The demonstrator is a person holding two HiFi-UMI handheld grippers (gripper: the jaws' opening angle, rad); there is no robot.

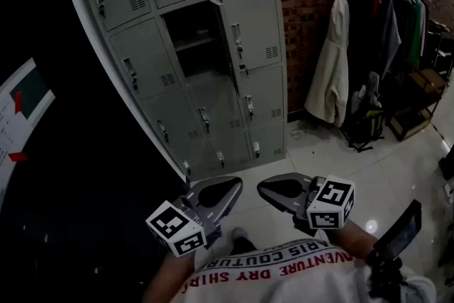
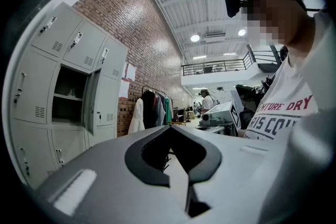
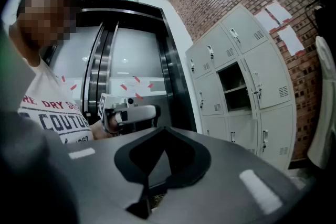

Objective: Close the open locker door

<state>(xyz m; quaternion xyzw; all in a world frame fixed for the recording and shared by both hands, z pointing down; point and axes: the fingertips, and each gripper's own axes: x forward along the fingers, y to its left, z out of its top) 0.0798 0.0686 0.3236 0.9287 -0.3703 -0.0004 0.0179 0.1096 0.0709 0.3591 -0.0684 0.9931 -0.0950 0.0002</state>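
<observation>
1. The grey sheet-metal locker bank (image 1: 145, 57) stands against a red brick wall (image 1: 305, 32). Its flat doors carry louvred vents and small latch handles, and it is well ahead of the person
2. The glossy, pale tiled floor (image 1: 397, 167) lies between the person and the lockers, so I judge that the approach has not begun
3. A clothes rack (image 1: 383, 10) of soft hanging coats stands to the right of the lockers, clear of the path to them
4. The open locker door (image 2: 92, 101), in the middle column and the second visible row down, swings outward and bares a dark compartment (image 1: 190, 35) with a shelf
5. The left gripper (image 1: 227, 191) and right gripper (image 1: 273, 191) sit low at the torso, probably just being carried. Each one's smooth grey moulded fingers are pressed together, with nothing between them
</observation>
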